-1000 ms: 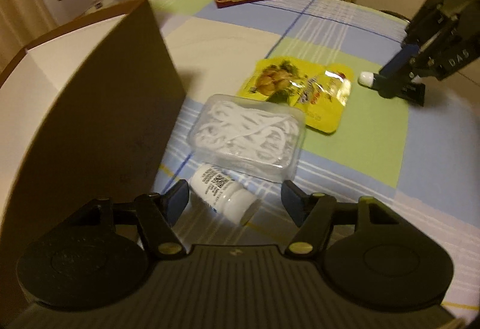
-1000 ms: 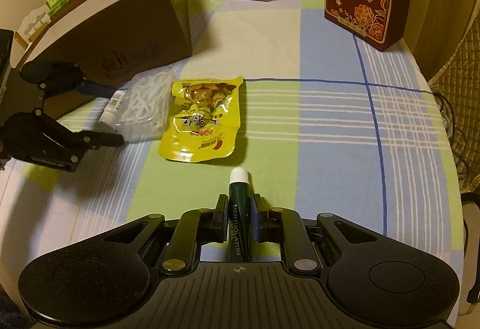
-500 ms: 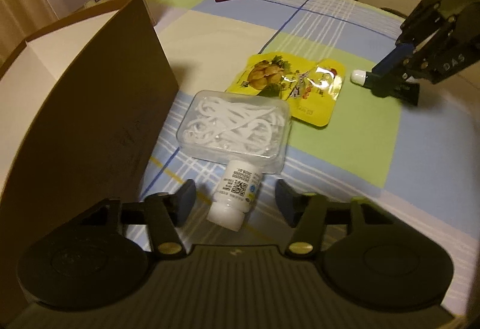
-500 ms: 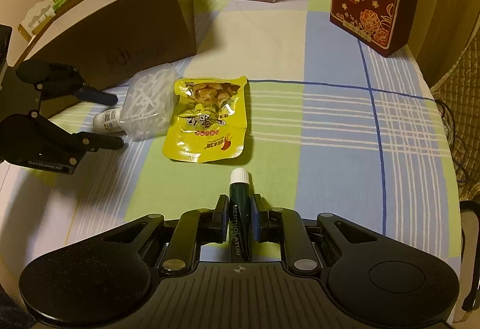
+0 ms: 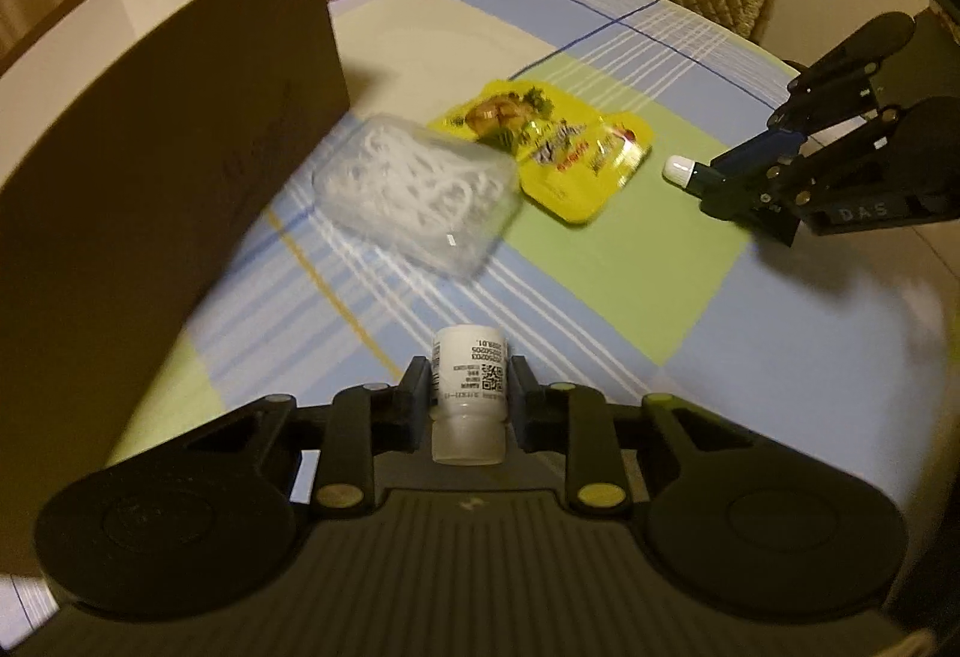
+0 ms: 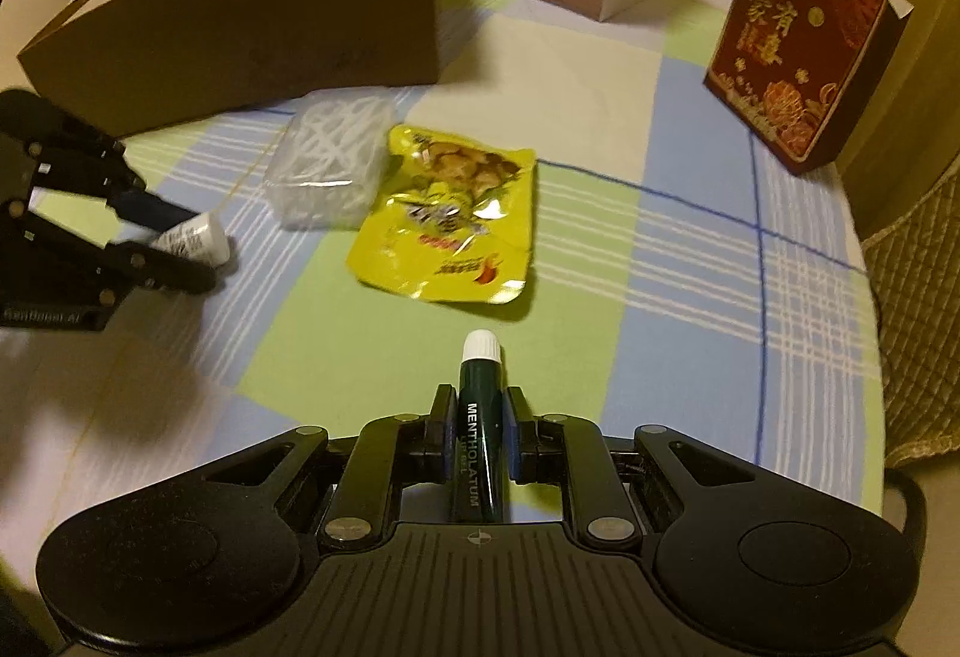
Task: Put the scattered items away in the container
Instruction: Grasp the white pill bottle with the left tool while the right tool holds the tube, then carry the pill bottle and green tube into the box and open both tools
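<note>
I have the left hand-held gripper (image 5: 470,400) clamped on the small white pill bottle (image 5: 470,394), its long axis running along the fingers, cap toward me. The brown cardboard box (image 5: 180,129) fills the left of the frame, right beside this hand. The right hand-held gripper (image 6: 478,426) pinches the green lip balm stick (image 6: 478,417) lengthwise, farther from the box across the counter (image 6: 690,261).

the tall brown cardboard box (image 5: 168,129) walls off the left side. beside it, the clear plastic tub of white floss picks (image 5: 414,189) and the yellow foil snack pouch (image 6: 450,225) crowd mid-table. open checked tablecloth (image 6: 690,297) runs right toward the red upright carton (image 6: 798,39).
</note>
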Demonstrator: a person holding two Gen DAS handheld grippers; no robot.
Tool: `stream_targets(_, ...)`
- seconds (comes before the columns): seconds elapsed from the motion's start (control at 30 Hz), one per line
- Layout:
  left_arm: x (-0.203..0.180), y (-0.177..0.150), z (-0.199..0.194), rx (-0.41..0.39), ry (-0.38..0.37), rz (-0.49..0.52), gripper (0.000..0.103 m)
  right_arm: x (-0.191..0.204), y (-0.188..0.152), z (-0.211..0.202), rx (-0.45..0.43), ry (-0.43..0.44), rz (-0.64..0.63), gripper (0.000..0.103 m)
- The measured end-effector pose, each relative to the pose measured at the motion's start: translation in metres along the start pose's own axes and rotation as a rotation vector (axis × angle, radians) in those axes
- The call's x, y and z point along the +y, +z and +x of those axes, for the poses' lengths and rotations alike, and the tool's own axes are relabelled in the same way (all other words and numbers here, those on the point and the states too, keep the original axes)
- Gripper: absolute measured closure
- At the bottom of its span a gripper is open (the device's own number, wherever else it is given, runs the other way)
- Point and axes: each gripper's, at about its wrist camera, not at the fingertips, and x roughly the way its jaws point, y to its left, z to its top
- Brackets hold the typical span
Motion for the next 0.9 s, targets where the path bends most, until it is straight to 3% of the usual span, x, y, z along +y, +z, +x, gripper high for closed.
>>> stream_targets(0.17, -0.004, -0.017, -0.017, 0.019, 0.009, -0.08, 0.081, -0.003, -0.007, -0.007, 0.034, 0.114, 0.092, 0.085)
stream_targets(0.33, 0.006, -0.023, -0.051, -0.04, 0.025, -0.167, 0.081, 0.001, -0.002, -0.026, 0.012, 0.23, 0.148, 0.085)
stream_targets(0.67, 0.034, -0.009, -0.109, -0.152, 0.134, -0.278, 0.081, 0.022, 0.053, -0.06, -0.112, 0.362, 0.058, 0.085)
stream_targets(0.9, 0.054, -0.001, -0.139, -0.196, 0.208, -0.286, 0.081, 0.042, 0.095, -0.068, -0.172, 0.38, -0.057, 0.085)
